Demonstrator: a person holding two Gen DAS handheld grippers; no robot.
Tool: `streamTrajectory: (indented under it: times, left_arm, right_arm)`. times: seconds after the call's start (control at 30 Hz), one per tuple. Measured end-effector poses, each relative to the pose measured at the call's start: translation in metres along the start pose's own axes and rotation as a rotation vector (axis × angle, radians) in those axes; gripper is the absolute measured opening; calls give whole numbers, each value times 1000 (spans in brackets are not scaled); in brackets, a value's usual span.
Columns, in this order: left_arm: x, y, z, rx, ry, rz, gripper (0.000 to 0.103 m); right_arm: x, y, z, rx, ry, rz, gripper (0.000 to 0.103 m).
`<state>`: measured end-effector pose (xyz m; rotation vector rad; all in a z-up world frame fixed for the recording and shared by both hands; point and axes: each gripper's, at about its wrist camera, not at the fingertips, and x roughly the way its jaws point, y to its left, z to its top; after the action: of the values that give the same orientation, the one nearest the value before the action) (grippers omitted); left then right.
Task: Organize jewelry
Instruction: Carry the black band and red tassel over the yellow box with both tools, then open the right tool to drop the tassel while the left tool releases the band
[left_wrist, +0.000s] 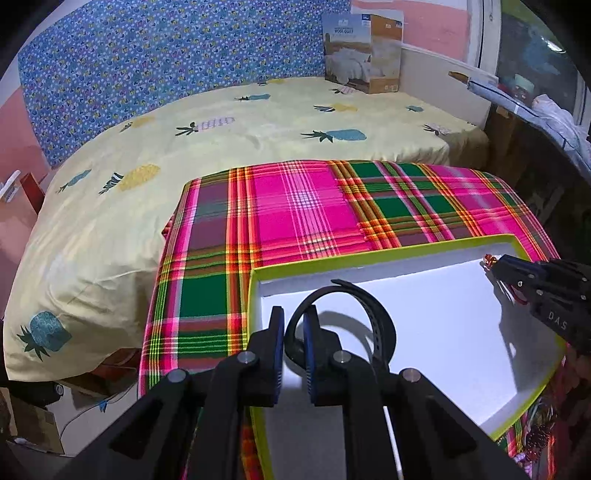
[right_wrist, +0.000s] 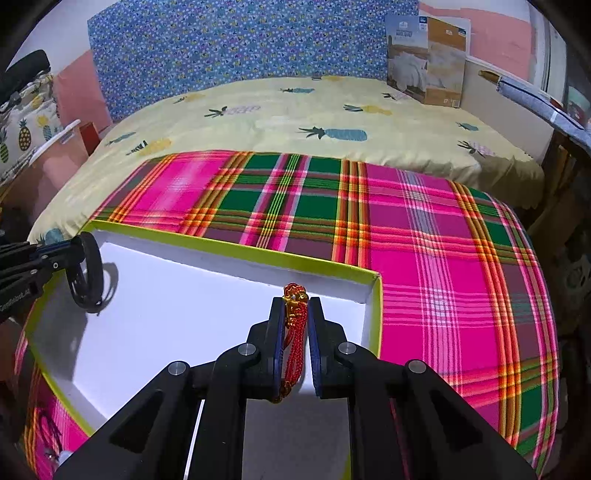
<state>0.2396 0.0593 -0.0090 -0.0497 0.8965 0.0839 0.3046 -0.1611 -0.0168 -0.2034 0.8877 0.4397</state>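
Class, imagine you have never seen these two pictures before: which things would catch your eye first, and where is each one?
The loud pink-and-green plaid cloth fills the middle, spread in front of a yellow pineapple-print bedsheet. On it lies a white tray with a lime-green rim. Over its left side the left hand-held gripper pinches a black strap, and near its right far corner the right hand-held gripper grips a red-and-gold bracelet.

Black looped strap, red-and-gold beaded bracelet, held above white-lined tray
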Motion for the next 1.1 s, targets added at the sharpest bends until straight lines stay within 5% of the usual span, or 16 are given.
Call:
streamTrajectory:
  times: [0.33, 0.67, 1.1]
  left_arm:
    - [13, -2, 4, 21, 35, 27, 13]
    - [11, -2, 4, 28, 31, 18, 14]
    - [-49, -1, -16, -5, -63, -25, 24]
  right_arm:
    - [7, -1, 5, 2, 27, -19, 14]
    - [-3, 1, 4, 0, 5, -10, 30]
    - [-60, 16, -12, -2, -70, 13, 30]
